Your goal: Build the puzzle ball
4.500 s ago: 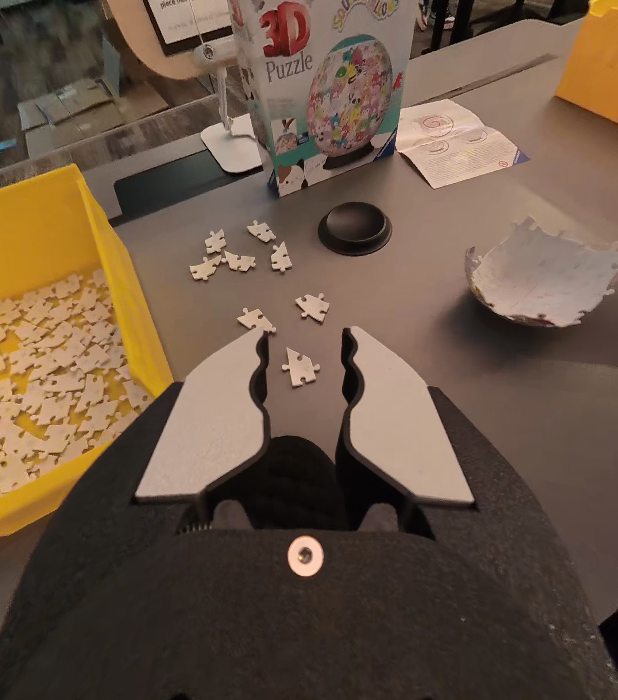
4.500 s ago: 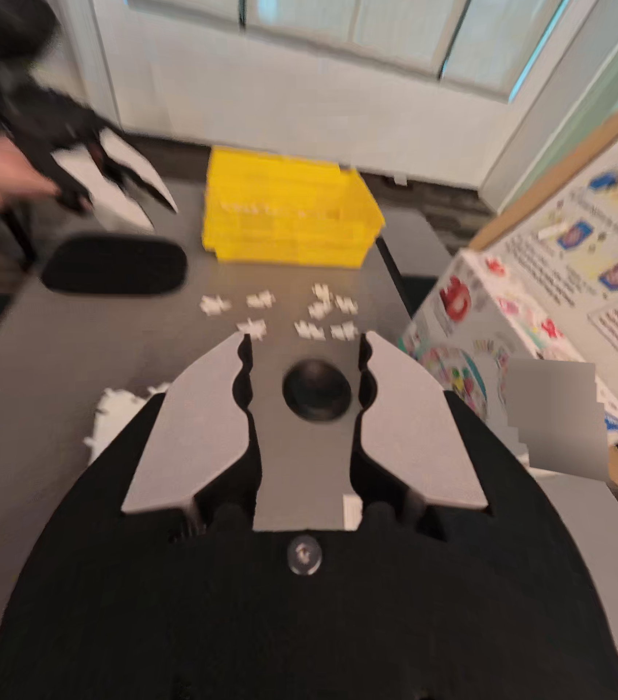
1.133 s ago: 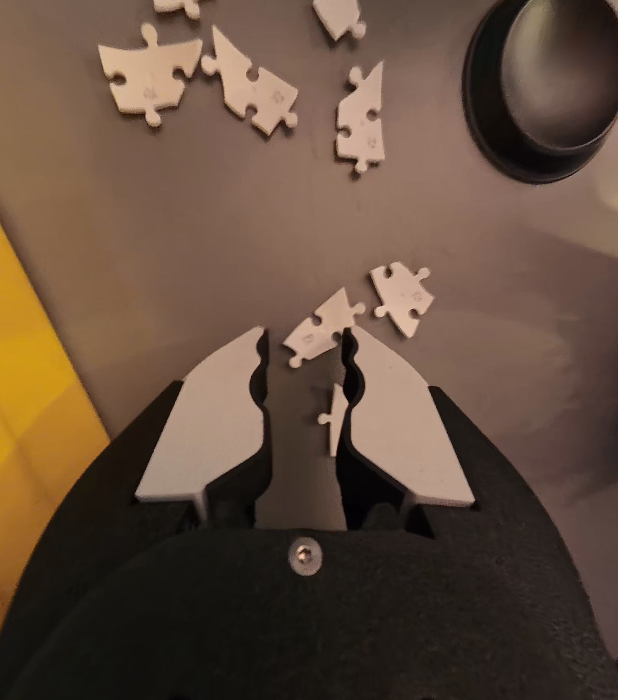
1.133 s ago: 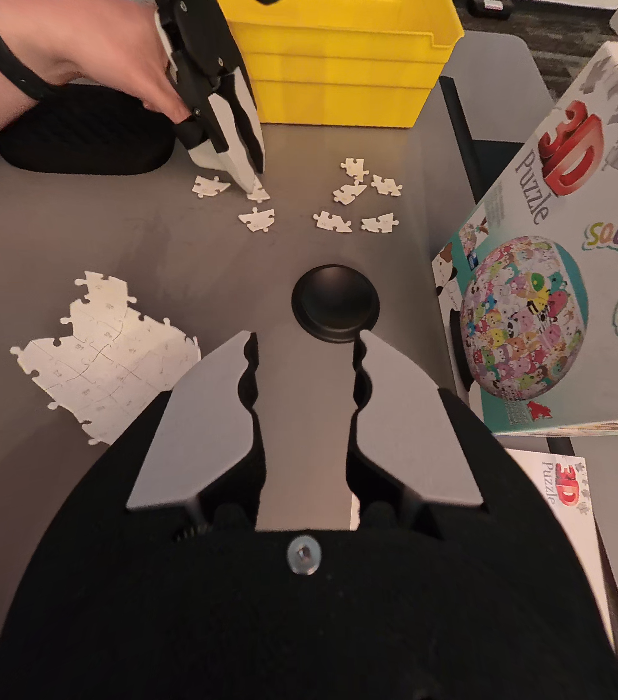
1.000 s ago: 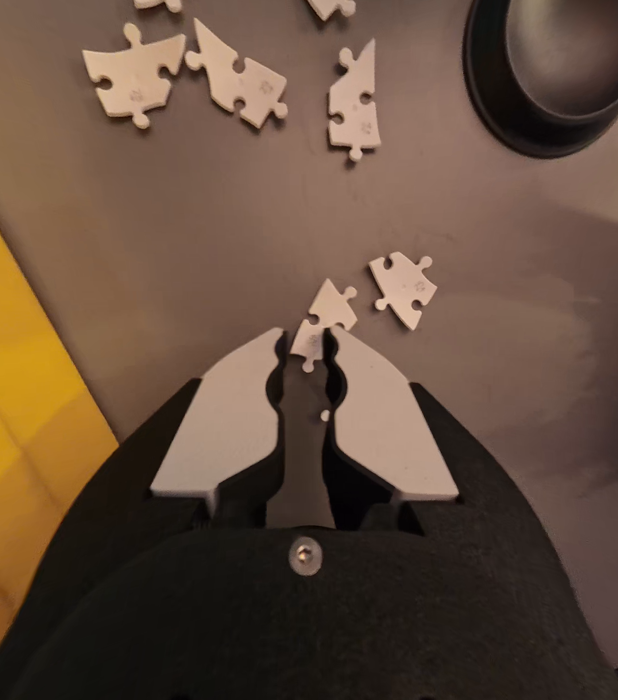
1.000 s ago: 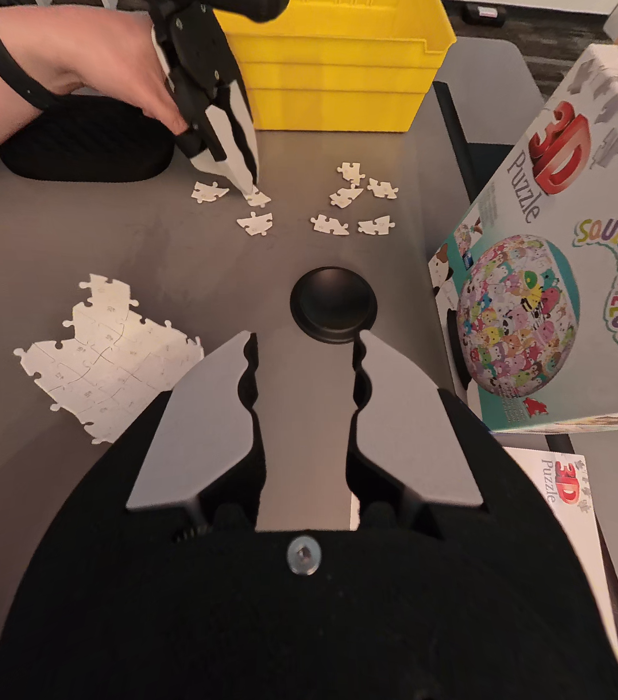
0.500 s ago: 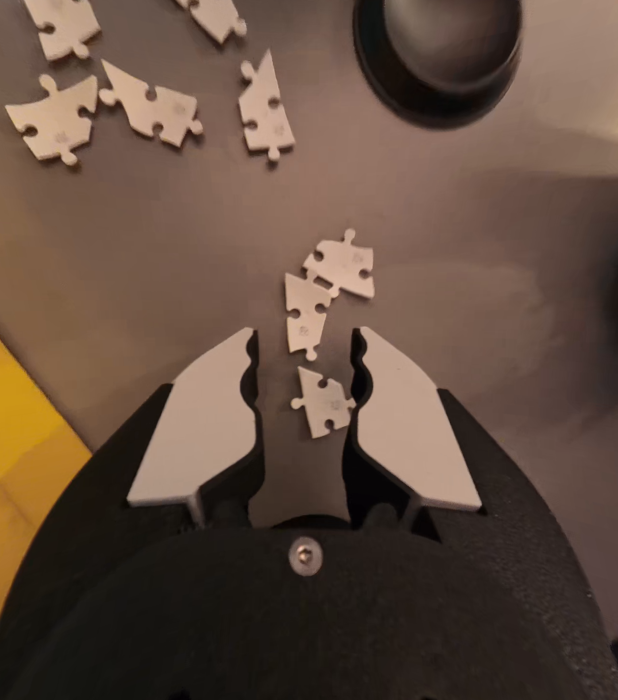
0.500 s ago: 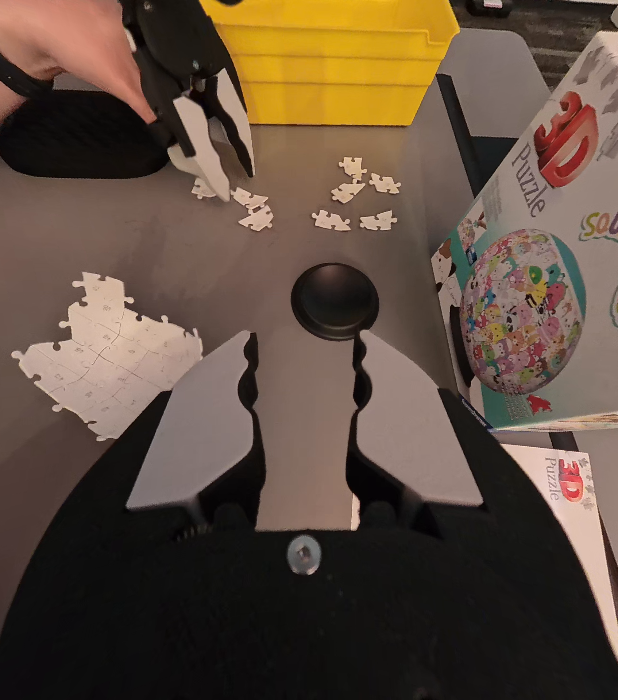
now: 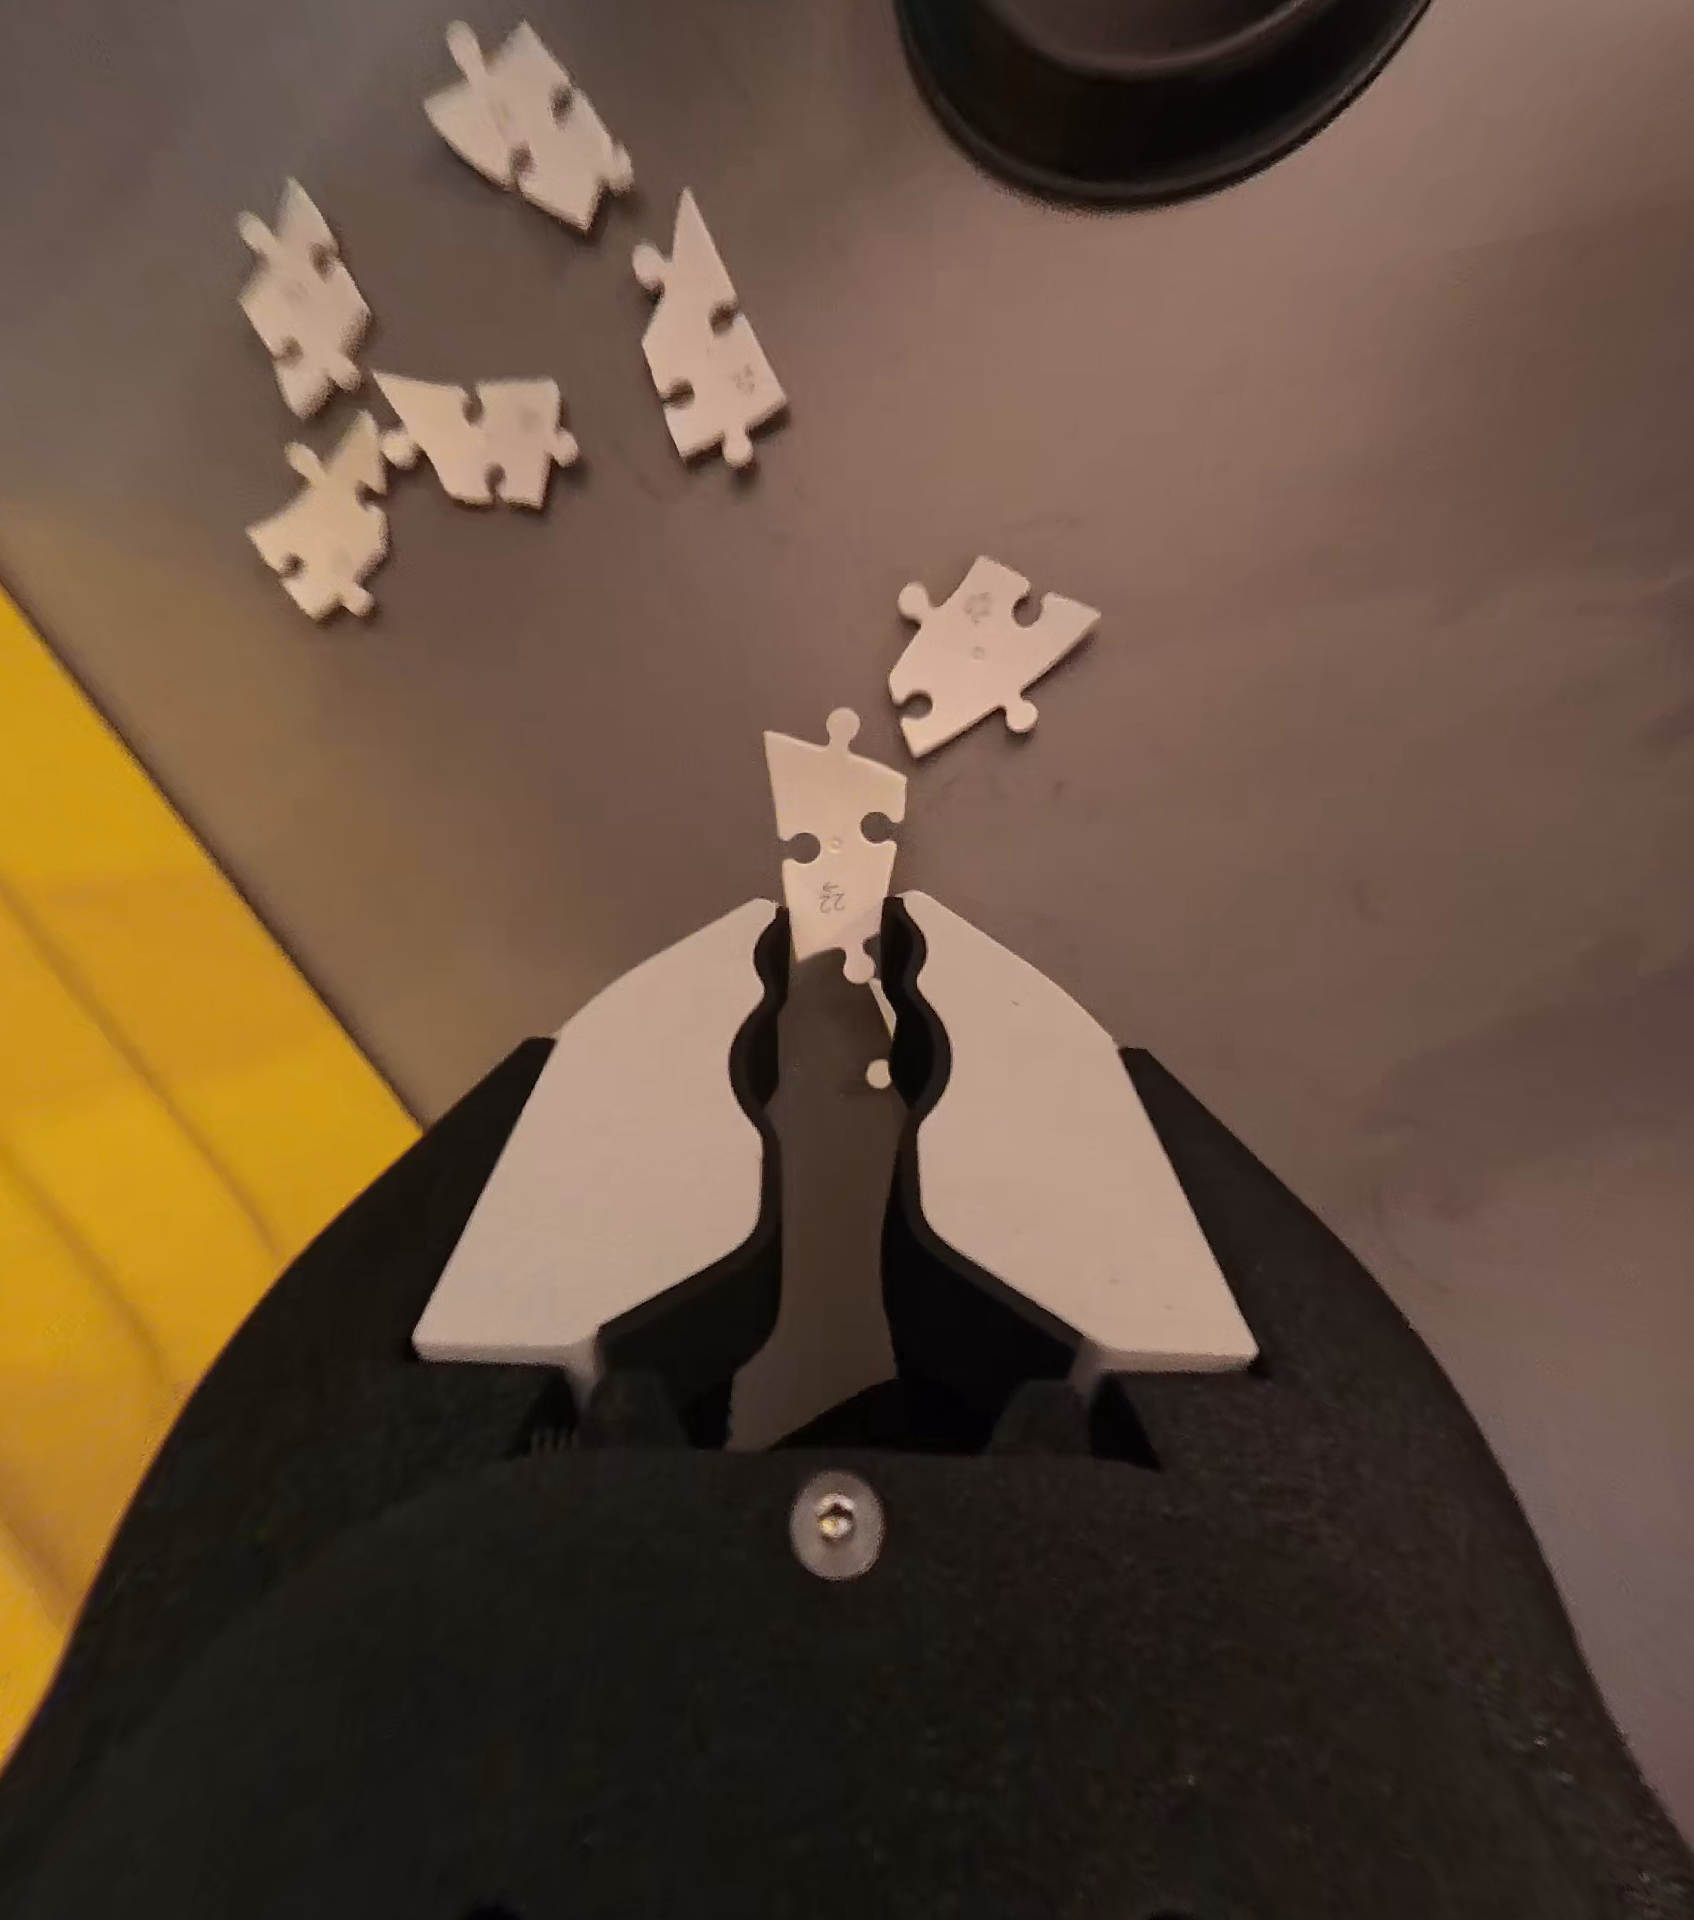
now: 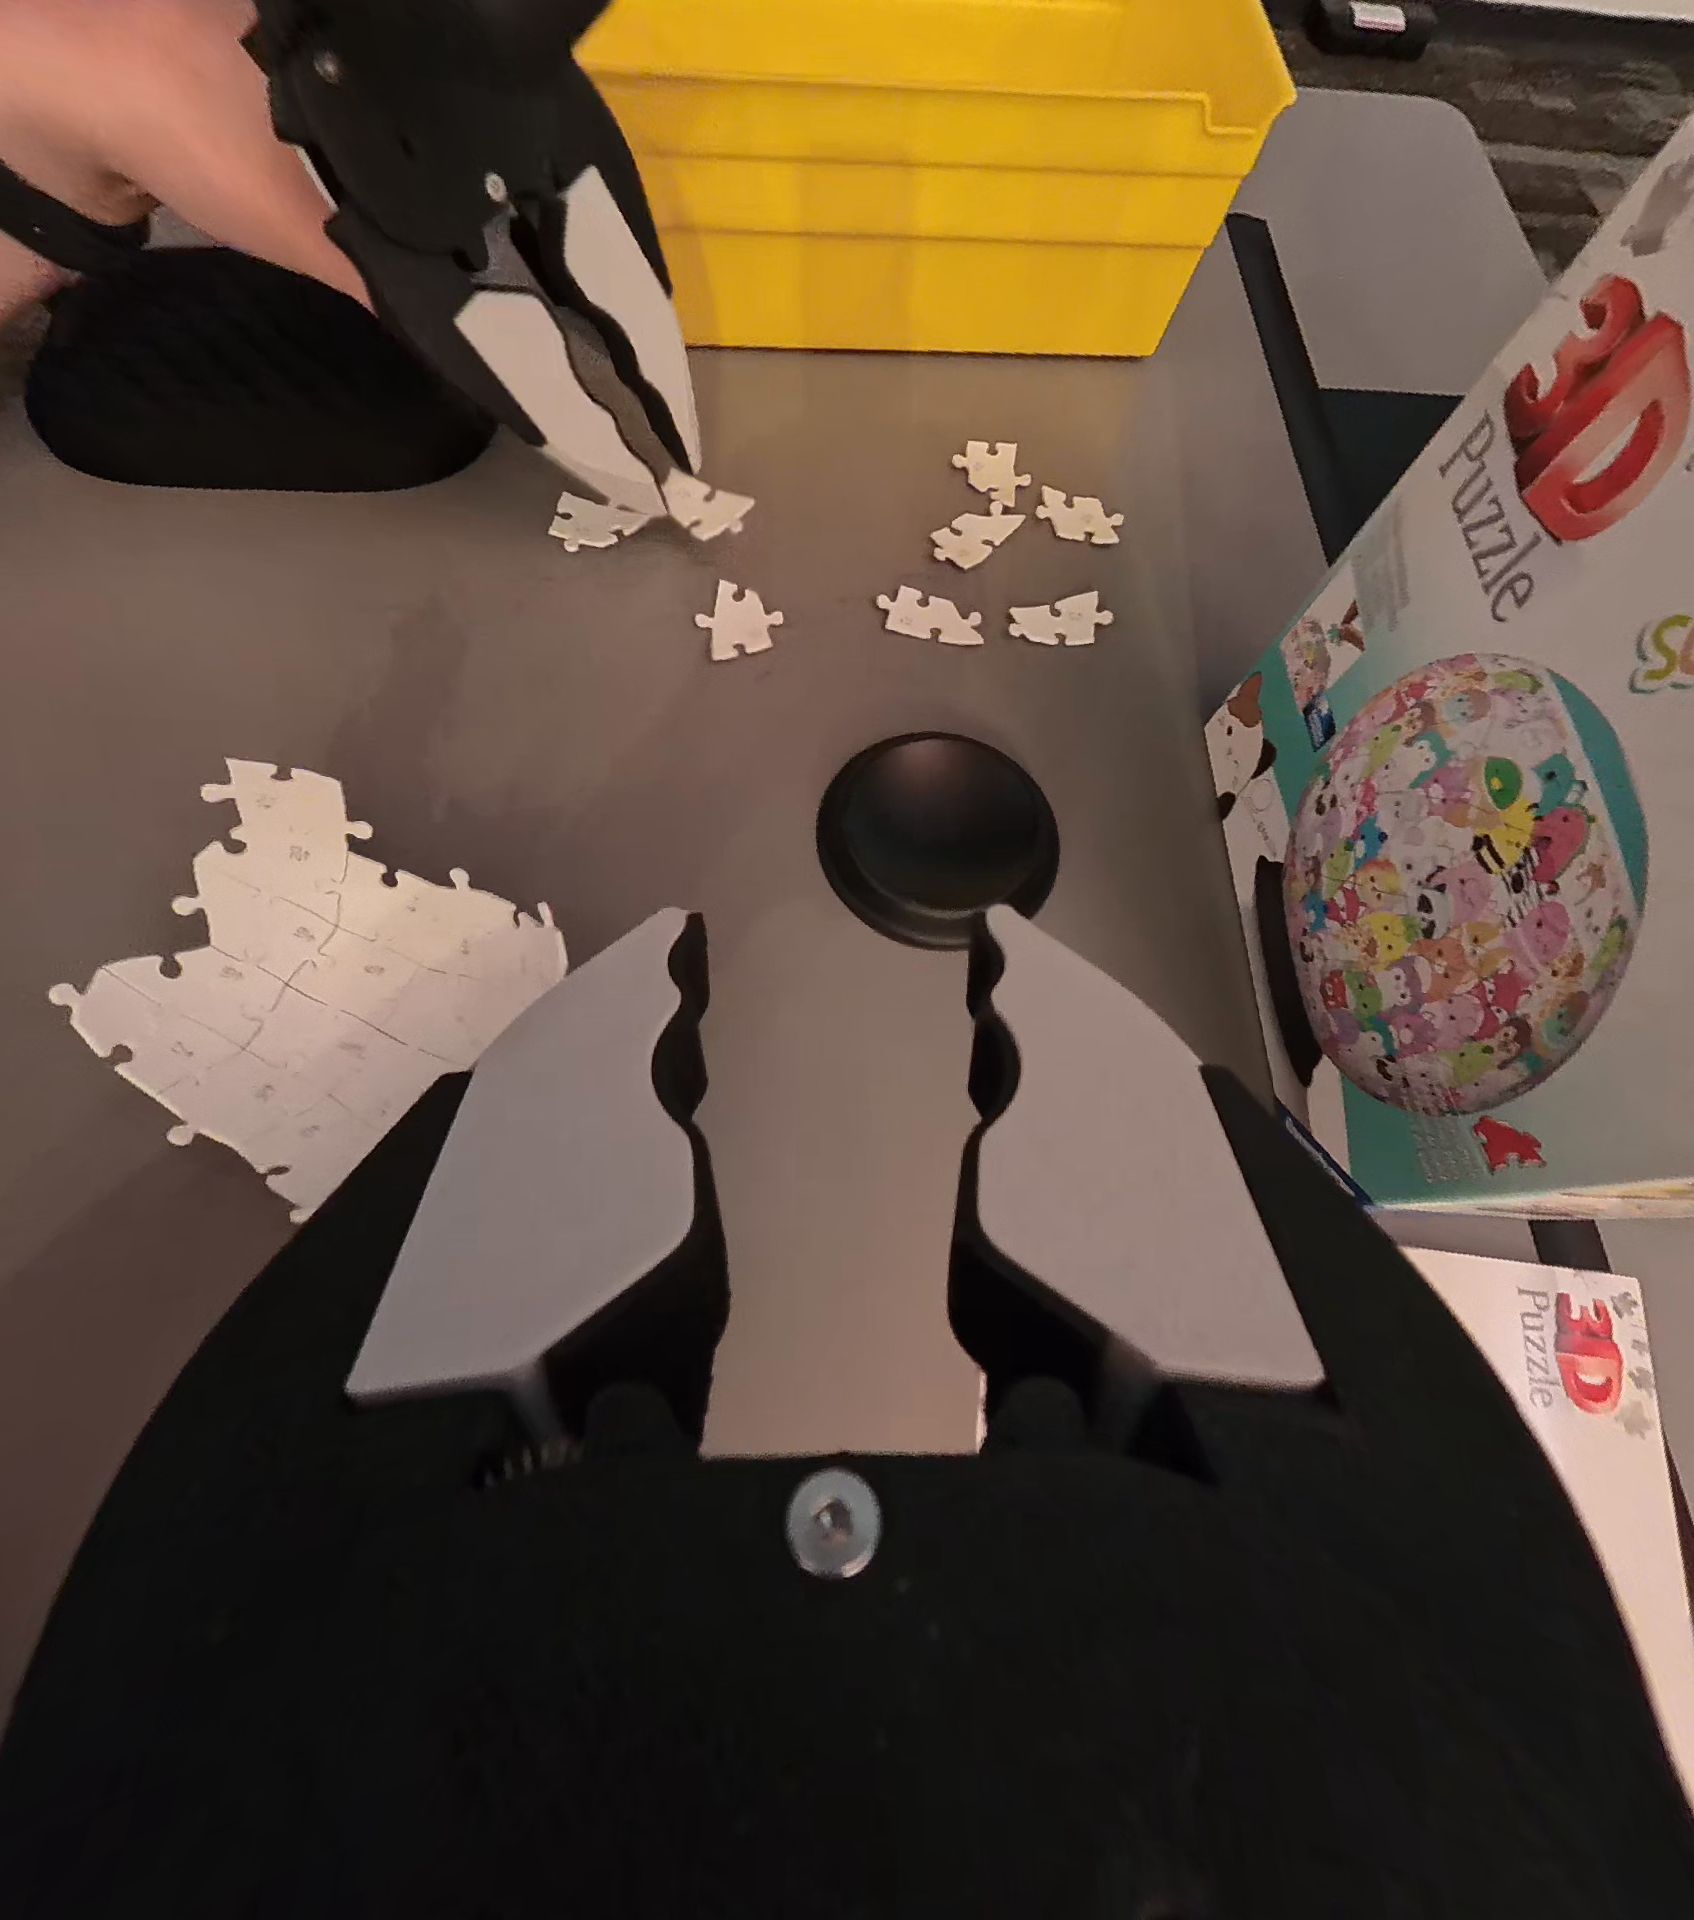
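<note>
On the left of the right wrist view, the assembled curved section (image 10: 303, 987) of the puzzle ball lies white side up on the grey surface (image 10: 510, 727), just beside the right gripper (image 10: 835, 940). That gripper hangs with its jaws wide apart and nothing between them, pointing toward the black round stand (image 10: 936, 852).

Farther back, the left gripper (image 9: 835, 909) is tipped down at the surface with its jaws nearly closed on a single white puzzle piece (image 9: 835, 821). The piece is pinched by its near end; its long axis runs straight out past the fingertips, tab end forward. Whether it has left the surface I cannot tell. A second piece (image 9: 988, 655) lies just beyond it to the right, apart from it, a third (image 10: 594, 517) just beside the tips, and a cluster of five pieces (image 9: 469, 353) sits farther off to the left, near the yellow bin (image 9: 43, 935).

The held piece must travel to the assembled section, which lies well to the left gripper's right, nearer the right gripper, which is better placed to steady it. The puzzle box (image 10: 1549, 727) stands at the far right.
</note>
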`<control>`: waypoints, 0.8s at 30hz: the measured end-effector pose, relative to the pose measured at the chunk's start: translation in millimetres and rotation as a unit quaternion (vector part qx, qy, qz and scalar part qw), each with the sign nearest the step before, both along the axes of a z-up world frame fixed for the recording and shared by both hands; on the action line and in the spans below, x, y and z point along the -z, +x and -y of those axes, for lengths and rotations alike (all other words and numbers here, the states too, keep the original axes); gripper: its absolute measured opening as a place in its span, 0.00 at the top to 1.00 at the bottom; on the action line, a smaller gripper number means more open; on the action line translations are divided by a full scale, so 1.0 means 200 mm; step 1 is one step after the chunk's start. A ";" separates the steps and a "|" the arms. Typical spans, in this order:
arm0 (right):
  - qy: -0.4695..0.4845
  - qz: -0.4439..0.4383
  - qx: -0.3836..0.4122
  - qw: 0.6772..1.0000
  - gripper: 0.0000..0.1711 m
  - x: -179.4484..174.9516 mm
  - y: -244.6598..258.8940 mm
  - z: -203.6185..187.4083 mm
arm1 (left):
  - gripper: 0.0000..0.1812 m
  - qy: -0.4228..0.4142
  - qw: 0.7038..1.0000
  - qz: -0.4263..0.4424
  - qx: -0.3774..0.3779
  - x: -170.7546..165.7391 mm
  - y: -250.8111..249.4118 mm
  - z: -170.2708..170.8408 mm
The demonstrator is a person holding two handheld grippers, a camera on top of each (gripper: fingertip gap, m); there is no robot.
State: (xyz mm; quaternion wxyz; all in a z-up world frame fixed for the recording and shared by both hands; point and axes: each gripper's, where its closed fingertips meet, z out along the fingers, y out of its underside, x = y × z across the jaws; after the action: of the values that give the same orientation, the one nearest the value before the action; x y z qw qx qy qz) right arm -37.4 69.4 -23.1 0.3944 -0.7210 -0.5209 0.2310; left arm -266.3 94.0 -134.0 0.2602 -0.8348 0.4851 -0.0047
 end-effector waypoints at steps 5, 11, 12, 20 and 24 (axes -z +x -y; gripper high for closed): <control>-0.062 -0.098 -0.049 0.992 0.71 -0.09 -0.20 0.09 | 0.91 0.093 0.987 0.011 0.127 -0.34 0.21 0.19; -0.205 -0.204 -0.108 0.951 0.71 -0.18 -0.48 0.27 | 0.91 0.191 0.941 -0.028 0.279 -0.62 0.47 0.48; -0.215 -0.201 -0.113 0.949 0.71 -0.17 -0.50 0.29 | 0.91 0.194 0.937 -0.036 0.288 -0.63 0.49 0.51; -0.294 -0.162 -0.148 0.930 0.94 -0.10 -0.57 0.43 | 0.91 0.212 0.923 -0.064 0.315 -0.66 0.54 0.57; -0.339 -0.173 -0.153 0.912 0.98 -0.08 -0.57 0.43 | 1.00 0.211 0.924 -0.050 0.316 -0.67 0.55 0.58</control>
State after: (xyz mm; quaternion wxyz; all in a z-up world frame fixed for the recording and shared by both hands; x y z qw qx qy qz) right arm -150.6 -16.6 -7.2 0.1699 -0.6720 -0.4387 0.5718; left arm -156.9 -21.9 0.2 0.3906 -0.5633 0.7258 0.0580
